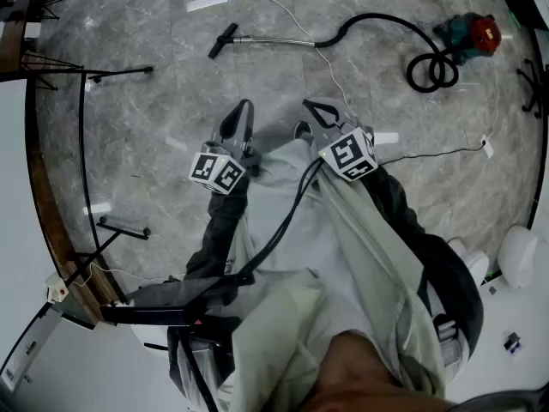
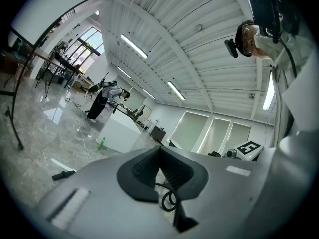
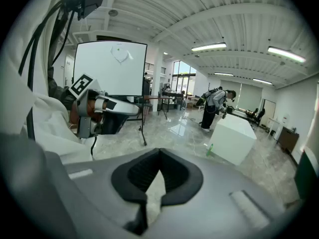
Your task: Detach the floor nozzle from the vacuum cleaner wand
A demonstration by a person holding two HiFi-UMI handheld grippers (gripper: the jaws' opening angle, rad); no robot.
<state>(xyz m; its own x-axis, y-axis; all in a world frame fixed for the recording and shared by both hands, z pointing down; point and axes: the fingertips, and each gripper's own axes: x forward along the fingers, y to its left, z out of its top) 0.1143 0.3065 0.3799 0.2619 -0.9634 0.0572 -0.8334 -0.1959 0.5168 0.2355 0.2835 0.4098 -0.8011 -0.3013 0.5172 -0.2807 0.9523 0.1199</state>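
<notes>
Grippers idle, nozzle out of reach

Black T-shaped floor nozzle (image 1: 223, 40) appears joined to the left end of the slim chrome wand (image 1: 276, 41), which lies flat on the grey marble floor (image 1: 146, 127). A black hose (image 1: 403, 33) leaves the wand's right end. Left gripper (image 1: 244, 108) and right gripper (image 1: 316, 107) are well short of the wand, near the person's body. Both have jaws pressed together on nothing, probably because the approach has not begun.

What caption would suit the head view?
Left tongs and right tongs shut, empty; vacuum wand, floor nozzle attached, lies on the floor ahead.
</notes>
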